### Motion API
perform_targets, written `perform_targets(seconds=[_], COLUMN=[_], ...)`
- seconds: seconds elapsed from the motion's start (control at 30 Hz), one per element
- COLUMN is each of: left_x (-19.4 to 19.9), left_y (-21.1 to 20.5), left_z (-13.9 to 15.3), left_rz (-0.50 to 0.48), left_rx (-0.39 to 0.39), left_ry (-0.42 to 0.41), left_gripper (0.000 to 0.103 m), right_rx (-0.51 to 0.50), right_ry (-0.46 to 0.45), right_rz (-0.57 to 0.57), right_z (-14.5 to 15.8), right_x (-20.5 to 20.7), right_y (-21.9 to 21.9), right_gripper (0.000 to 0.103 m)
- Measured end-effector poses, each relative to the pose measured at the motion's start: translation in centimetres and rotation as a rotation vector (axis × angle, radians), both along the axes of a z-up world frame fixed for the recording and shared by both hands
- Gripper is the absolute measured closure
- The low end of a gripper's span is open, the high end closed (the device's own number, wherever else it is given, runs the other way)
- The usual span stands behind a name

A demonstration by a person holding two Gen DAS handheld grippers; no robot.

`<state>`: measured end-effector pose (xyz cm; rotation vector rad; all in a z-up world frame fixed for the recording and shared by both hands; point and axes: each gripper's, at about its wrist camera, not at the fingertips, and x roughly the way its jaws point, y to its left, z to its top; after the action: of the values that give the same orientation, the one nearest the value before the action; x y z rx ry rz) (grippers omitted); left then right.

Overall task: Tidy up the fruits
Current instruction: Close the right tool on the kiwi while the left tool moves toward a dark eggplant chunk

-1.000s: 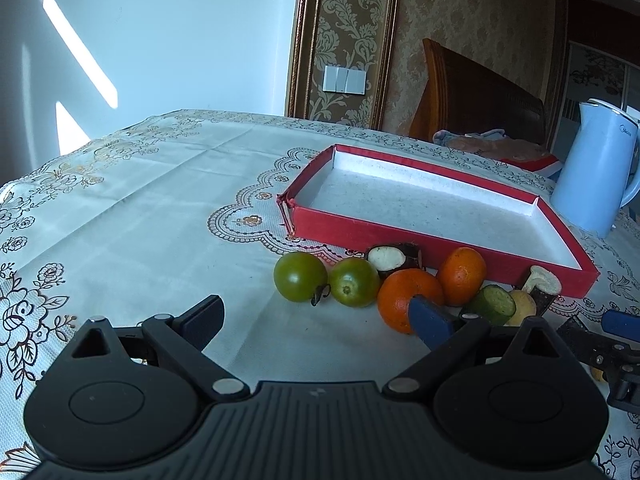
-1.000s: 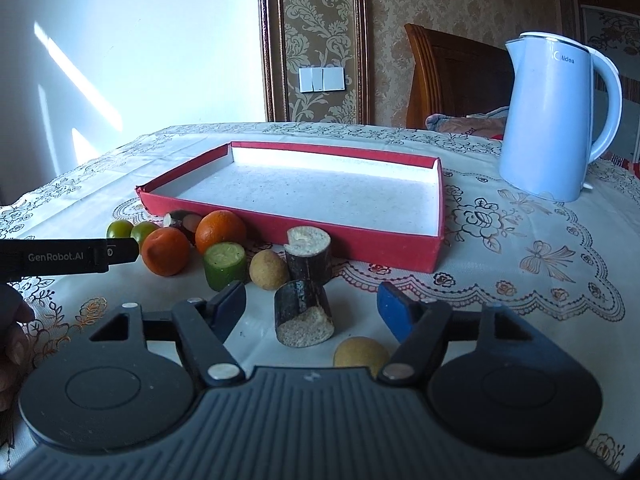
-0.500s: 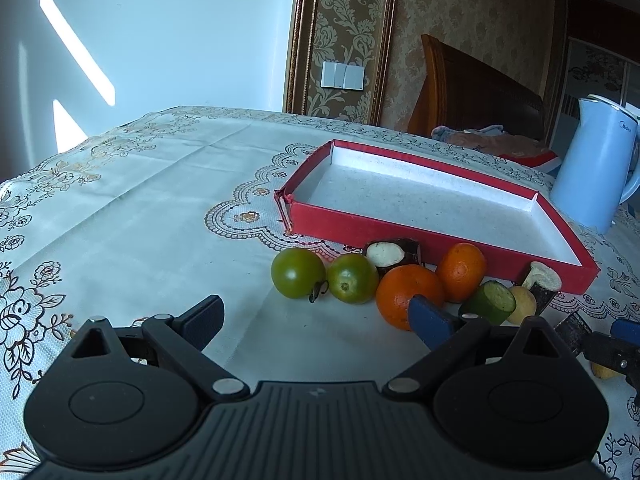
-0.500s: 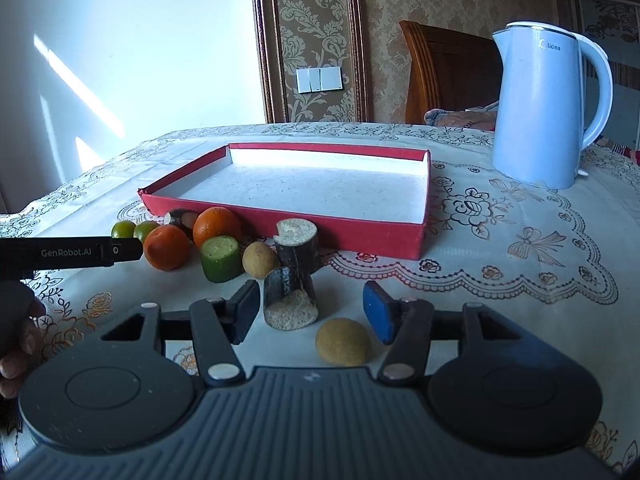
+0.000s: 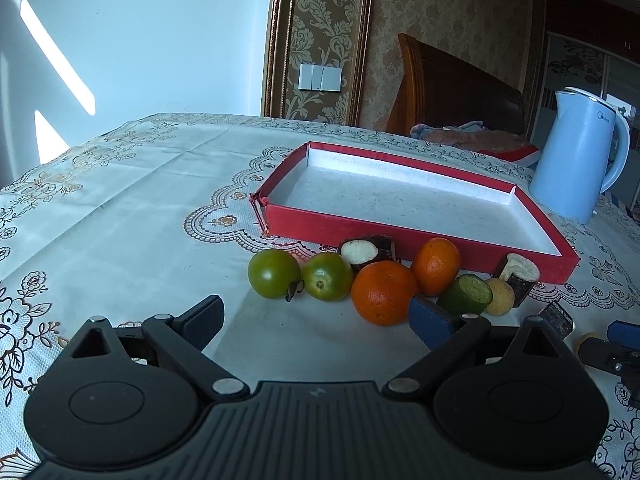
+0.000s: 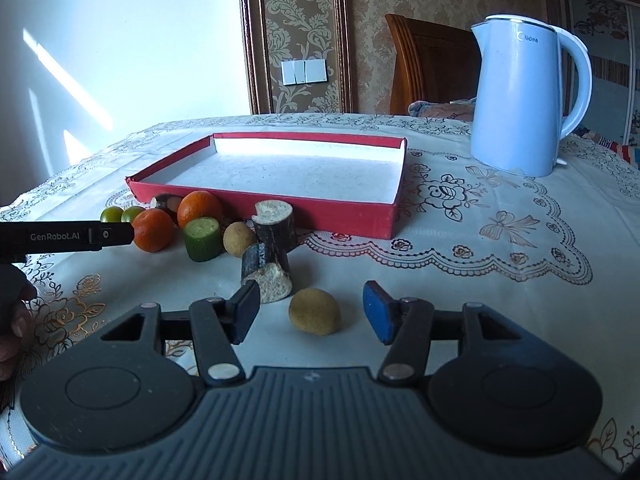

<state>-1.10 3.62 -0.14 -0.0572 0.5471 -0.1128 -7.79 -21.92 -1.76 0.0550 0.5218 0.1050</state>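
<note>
Fruits: a row of pieces [image 5: 384,292] lies on the table just in front of the red tray's near wall, none inside the tray.
Table [image 5: 132,208]: covered by a patterned cloth; its near edge is hidden under both tool bodies.
Kettle [image 6: 520,100]: pale blue, beyond the tray's far right corner; cut off at the frame edge in the left wrist view.
Red tray [image 6: 352,216]: shallow, white floor bare.
Left tool [image 5: 316,316]: jaws spread wide with nothing between them, in front of the tray's near wall; its right finger covers part of an orange [image 5: 380,292].
Right tool [image 6: 310,312]: jaws have just been closing, parted now, with a tan round fruit [image 6: 315,311] between them, pads not touching it.
Dark cut pieces [image 6: 268,268]: two touching, in front of the tray's near wall; the left finger hides the nearer one's lower edge.
Green tomatoes [image 5: 274,273]: two, left end of the row; mostly hidden behind the left tool in the right wrist view.
Hand [image 6: 12,320]: only fingertips visible at the frame edge.
</note>
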Motion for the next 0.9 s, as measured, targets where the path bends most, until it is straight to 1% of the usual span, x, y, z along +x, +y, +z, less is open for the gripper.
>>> perform_targets(seconds=[0.13,0.17,0.2,0.23,0.33,0.37,0.4,0.43,0.6,0.9], left_x=[0.0,0.0,0.0,-0.1,-0.2,-0.2,-0.2,-0.3,-0.6,-1.5], left_y=[-0.2,-0.2,-0.4,-0.6,-1.1,-1.3,-1.4,-1.6,-2.5,-5.3], left_z=[0.0,0.0,0.0,0.0,0.1,0.1,0.1,0.1,0.2,0.4], left_rz=[0.005,0.006,0.005,0.003,-0.013,-0.016,-0.018,-0.023,-0.049,-0.147], left_rx=[0.012,0.016,0.024,0.034,0.054,0.060,0.063,0.062,0.045,0.061], left_ry=[0.007,0.008,0.008,0.005,-0.001,0.000,0.000,-0.002,-0.002,-0.040], left_gripper=[0.004,0.004,0.004,0.004,0.004,0.004,0.004,0.004,0.004,0.004], right_rx=[-0.007,-0.006,-0.006,-0.005,-0.007,-0.009,-0.009,-0.006,-0.005,0.028], right_ry=[0.018,0.027,0.036,0.045,0.055,0.059,0.066,0.081,0.088,0.069], right_rz=[-0.007,-0.008,-0.007,-0.006,-0.005,-0.006,-0.008,-0.008,-0.008,-0.037], right_z=[-0.2,-0.2,-0.3,-0.3,-0.4,-0.5,-0.5,-0.6,-0.6,-0.4], right_x=[0.3,0.4,0.5,0.7,0.8,0.9,1.0,1.2,1.3,0.9], right_y=[0.0,0.0,0.0,0.1,0.1,0.1,0.1,0.1,0.1,-0.7], right_gripper=[0.048,0.052,0.058,0.060,0.061,0.063,0.073,0.075,0.075,0.075])
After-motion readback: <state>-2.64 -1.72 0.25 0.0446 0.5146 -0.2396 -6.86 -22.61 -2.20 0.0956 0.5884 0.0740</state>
